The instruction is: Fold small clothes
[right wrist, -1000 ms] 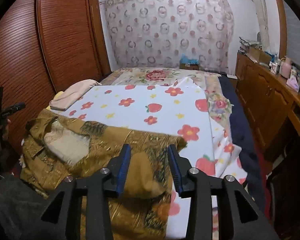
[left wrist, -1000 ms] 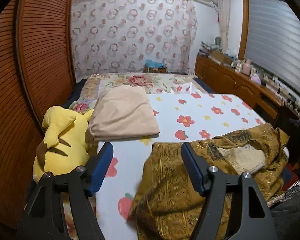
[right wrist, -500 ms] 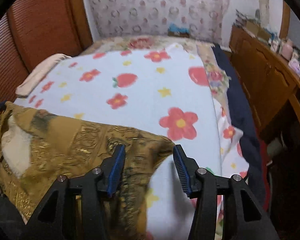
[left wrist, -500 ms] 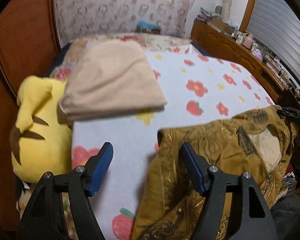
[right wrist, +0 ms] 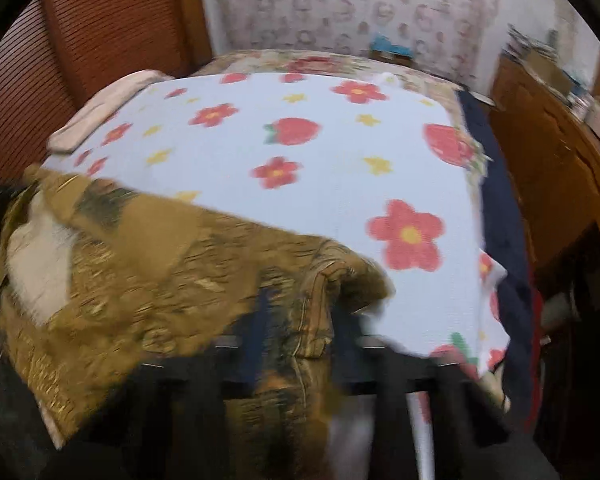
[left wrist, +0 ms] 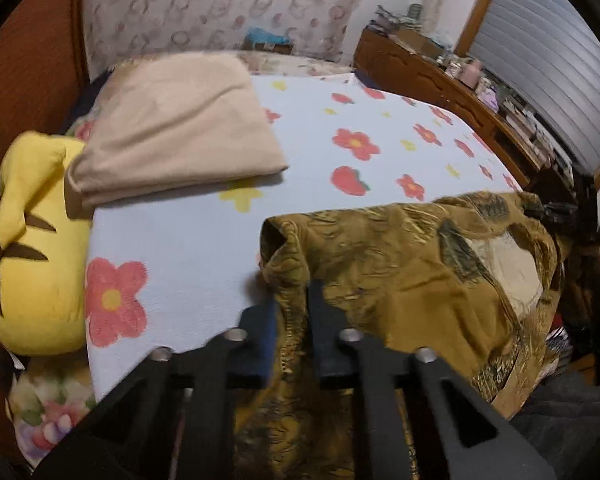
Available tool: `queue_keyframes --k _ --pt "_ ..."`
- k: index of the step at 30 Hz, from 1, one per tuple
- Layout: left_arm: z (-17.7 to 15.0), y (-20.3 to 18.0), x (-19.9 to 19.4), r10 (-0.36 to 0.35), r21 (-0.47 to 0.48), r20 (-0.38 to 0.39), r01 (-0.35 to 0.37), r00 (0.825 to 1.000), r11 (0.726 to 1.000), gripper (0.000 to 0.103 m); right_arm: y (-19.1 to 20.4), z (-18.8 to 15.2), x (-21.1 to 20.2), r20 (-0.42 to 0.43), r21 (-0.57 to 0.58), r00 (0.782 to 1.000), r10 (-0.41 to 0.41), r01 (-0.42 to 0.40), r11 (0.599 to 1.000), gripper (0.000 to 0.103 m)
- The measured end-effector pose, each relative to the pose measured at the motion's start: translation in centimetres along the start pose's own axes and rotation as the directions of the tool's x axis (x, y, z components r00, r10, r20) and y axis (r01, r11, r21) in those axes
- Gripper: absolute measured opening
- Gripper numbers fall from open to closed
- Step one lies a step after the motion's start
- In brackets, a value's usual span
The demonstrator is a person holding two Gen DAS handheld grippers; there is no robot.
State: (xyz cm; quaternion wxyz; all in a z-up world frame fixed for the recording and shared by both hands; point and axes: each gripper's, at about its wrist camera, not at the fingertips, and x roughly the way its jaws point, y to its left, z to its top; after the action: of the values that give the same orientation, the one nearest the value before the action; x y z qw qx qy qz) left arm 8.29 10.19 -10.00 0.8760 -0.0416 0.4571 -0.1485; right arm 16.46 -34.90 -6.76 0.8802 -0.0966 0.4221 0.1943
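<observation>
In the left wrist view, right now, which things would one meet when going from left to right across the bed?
Yellow plush toy with brown stripes → folded beige cloth → white blanket printed with red flowers and strawberries → crumpled golden-brown patterned garment.

The bed (left wrist: 204, 248) is spread with a white blanket (right wrist: 340, 152) printed with red flowers and strawberries. At its near edge lies a crumpled golden-brown garment (left wrist: 400, 264) — draped partly over that edge. A folded beige cloth (left wrist: 172, 132) rests at the left edge, a yellow plush toy (left wrist: 36, 248) just beside it.
</observation>
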Motion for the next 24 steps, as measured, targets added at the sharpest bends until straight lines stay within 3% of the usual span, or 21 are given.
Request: queue_keyframes --k 4,9,13,15,24 --pt "0.0 -1.4 -3.3 0.003 0.003 0.113 -0.003 0.994 1.000 0.008 1.0 -0.7 -2.7 0.072 -0.021 0.996 0.043 -0.042 0.999 0.005" --pt "1.4 -2.5 -9.2 -0.049 0.017 0.267 0.046 0.962 0.999 0.008 1.7 0.0 -10.7 0.248 0.000 0.967 0.057 -0.059 0.998 0.005" --pt "3.1 -3.5 -14.5 -0.061 0.048 0.390 0.046 0.919 0.998 0.007 3.8 1.2 -17.0 0.359 -0.059 0.933 -0.025 0.049 0.997 0.005" --pt "4.0 -3.8 -16.1 -0.056 0.053 0.431 0.037 0.900 0.998 0.007 4.5 2.0 -20.0 0.410 -0.074 0.912 -0.026 0.061 0.995 0.005" --pt "7.8 -4.6 -25.0 -0.062 0.087 0.612 0.011 0.788 0.996 0.007 7.5 5.1 -31.4 0.581 -0.145 0.813 -0.036 0.147 0.978 0.005"
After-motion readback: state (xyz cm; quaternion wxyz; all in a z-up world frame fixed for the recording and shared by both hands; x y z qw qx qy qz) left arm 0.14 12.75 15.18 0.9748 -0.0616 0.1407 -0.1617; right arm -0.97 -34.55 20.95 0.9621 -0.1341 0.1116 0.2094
